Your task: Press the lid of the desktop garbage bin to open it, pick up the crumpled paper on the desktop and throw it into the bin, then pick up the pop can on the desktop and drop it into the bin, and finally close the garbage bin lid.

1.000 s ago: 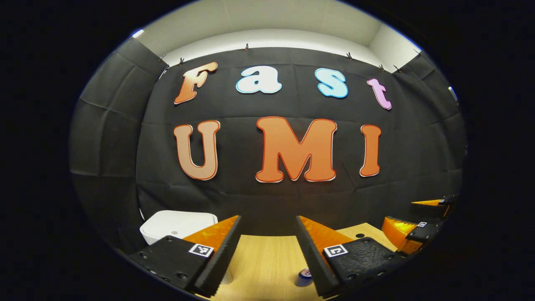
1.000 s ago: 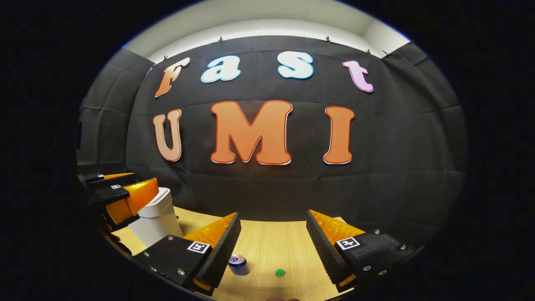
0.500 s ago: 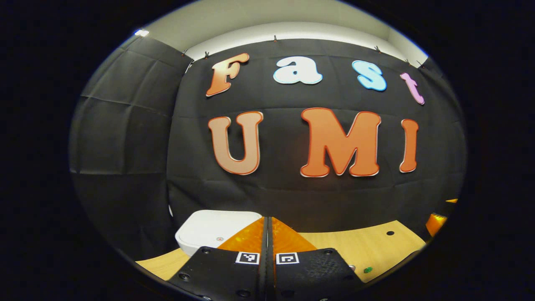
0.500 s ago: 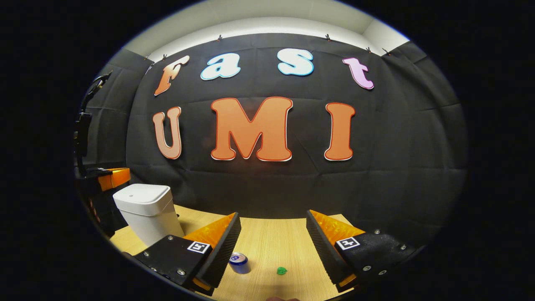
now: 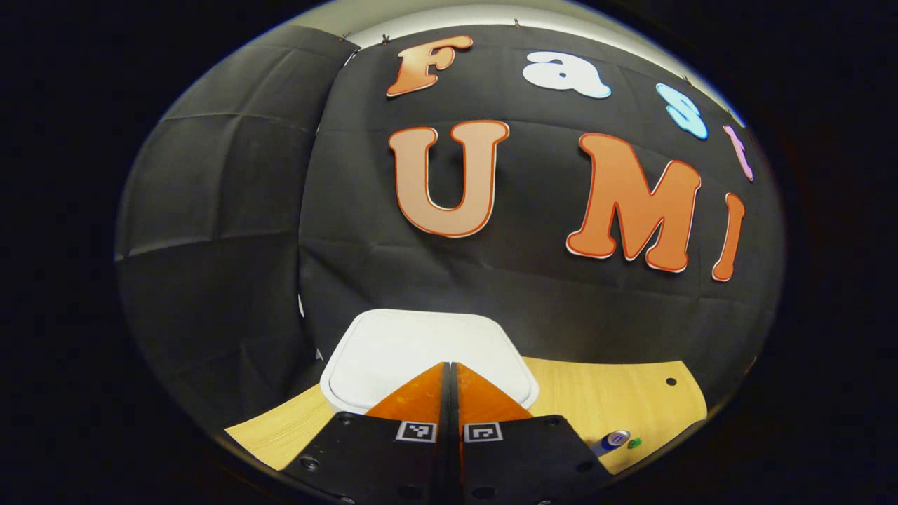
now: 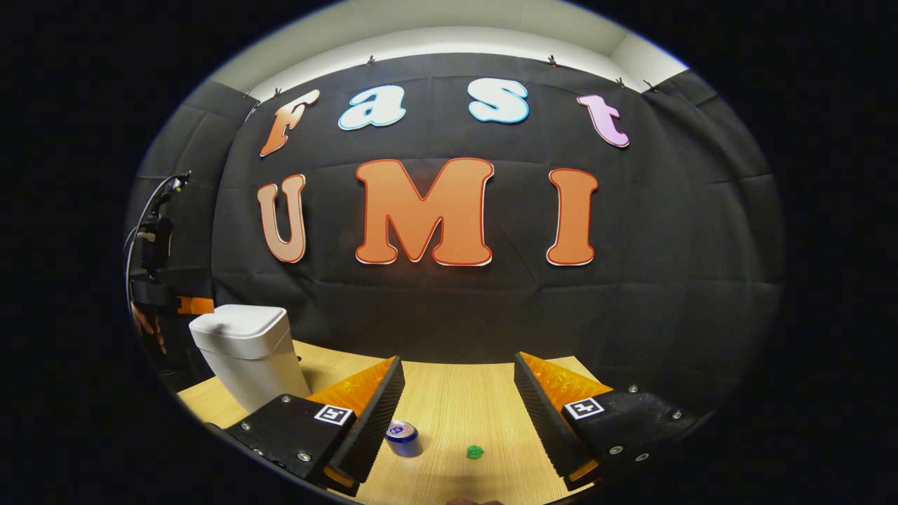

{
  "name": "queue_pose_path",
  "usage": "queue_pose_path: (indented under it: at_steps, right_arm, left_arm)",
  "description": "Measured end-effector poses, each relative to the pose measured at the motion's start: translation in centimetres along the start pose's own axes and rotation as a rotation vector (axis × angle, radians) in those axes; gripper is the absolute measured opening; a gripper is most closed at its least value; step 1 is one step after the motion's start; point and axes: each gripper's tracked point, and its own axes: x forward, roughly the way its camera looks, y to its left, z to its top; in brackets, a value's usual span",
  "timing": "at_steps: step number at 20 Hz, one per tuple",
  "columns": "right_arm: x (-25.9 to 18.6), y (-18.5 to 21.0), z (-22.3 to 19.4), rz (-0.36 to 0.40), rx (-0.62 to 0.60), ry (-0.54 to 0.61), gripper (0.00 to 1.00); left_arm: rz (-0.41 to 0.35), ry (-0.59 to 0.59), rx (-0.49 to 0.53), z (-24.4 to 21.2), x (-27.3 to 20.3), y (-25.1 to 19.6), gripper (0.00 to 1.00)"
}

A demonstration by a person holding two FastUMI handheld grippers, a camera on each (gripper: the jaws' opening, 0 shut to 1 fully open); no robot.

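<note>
Left gripper (image 5: 450,382), fingers pressed together, we hold just above the bin lid (image 5: 393,351), which lies straight ahead beneath our tips; pressing means going down.

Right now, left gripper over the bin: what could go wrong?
1. The left gripper is shut, poised over the lid; an off-centre press may fail to pop it or tip the bin.
2. The can stands beside the paper; the open right gripper could knock it over while picking the paper.

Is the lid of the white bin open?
No, the white plastic bin has its lid lying flat and shut on top in the right gripper view.
</note>
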Motion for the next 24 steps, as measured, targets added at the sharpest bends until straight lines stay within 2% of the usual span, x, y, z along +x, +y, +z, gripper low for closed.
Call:
queue_pose_path:
  at_steps: [2, 3, 4, 5, 8, 10, 11, 13, 14, 15, 17, 18, 21, 23, 24]
  right_arm:
    - [-0.1, -0.1, -0.1, -0.004, -0.002, 0.004, 0.93]
    - [-0.1, -0.2, -0.3, -0.005, -0.003, 0.008, 0.93]
    - [-0.2, -0.2, -0.4, -0.007, -0.007, 0.013, 0.93]
    - [-0.2, -0.4, -0.6, -0.011, -0.01, 0.019, 0.93]
    - [-0.6, -0.6, -0.9, -0.013, -0.015, 0.027, 0.94]
    - [-0.6, -1.0, -1.0, -0.02, -0.017, 0.028, 0.94]
    - [-0.6, -1.1, -1.3, -0.02, -0.012, 0.036, 0.93]
    - [-0.7, -1.1, -1.5, -0.02, -0.002, 0.044, 0.94]
    - [-0.6, -1.2, -1.7, -0.021, -0.002, 0.048, 0.94]
    - [-0.6, -1.2, -1.9, -0.021, -0.003, 0.056, 0.93]
    - [-0.6, -1.0, -2.5, -0.011, -0.001, 0.069, 0.94]
    - [-0.5, -0.9, -2.8, -0.008, -0.002, 0.073, 0.94]
    - [-0.2, -1.1, -3.9, -0.009, -0.009, 0.092, 0.94]
    - [0.0, -1.2, -4.9, -0.009, -0.015, 0.108, 0.94]
    - [0.2, -1.1, -5.3, -0.006, -0.016, 0.114, 0.93]
  left_arm:
    - [-0.018, 0.047, -0.006, -1.4, 1.0, -0.2, 0.0]
    - [-0.022, 0.108, -0.012, -2.7, 1.1, -0.2, 0.0]
    - [-0.018, 0.115, -0.005, -2.9, 1.1, -0.3, 0.0]
    - [-0.005, 0.071, -0.017, -1.9, 1.5, 0.0, 0.0]
    - [0.004, 0.1, -0.092, -2.1, 1.8, 0.4, 0.0]
    - [-0.003, 0.122, -0.093, -2.2, 1.6, 0.2, 0.0]
    - [-0.005, 0.108, -0.072, -2.1, 1.2, -0.1, 0.0]
    - [0.052, 0.012, -0.023, -0.5, 0.4, 0.6, 0.0]
    - [0.05, -0.05, -0.002, 1.0, -0.5, 0.3, 0.04]
    - [0.032, -0.115, 0.015, 2.8, -1.6, -0.4, 0.14]
    - [0.002, -0.237, 0.051, 5.9, -3.6, -1.9, 0.41]
    - [-0.004, -0.269, 0.078, 6.1, -4.4, -2.5, 0.54]
    - [-0.034, -0.302, 0.116, 6.3, -6.3, -4.0, 0.6]
    - [-0.05, -0.306, 0.098, 6.5, -7.4, -4.5, 0.75]
    - [-0.051, -0.31, 0.09, 6.6, -8.2, -4.6, 0.86]
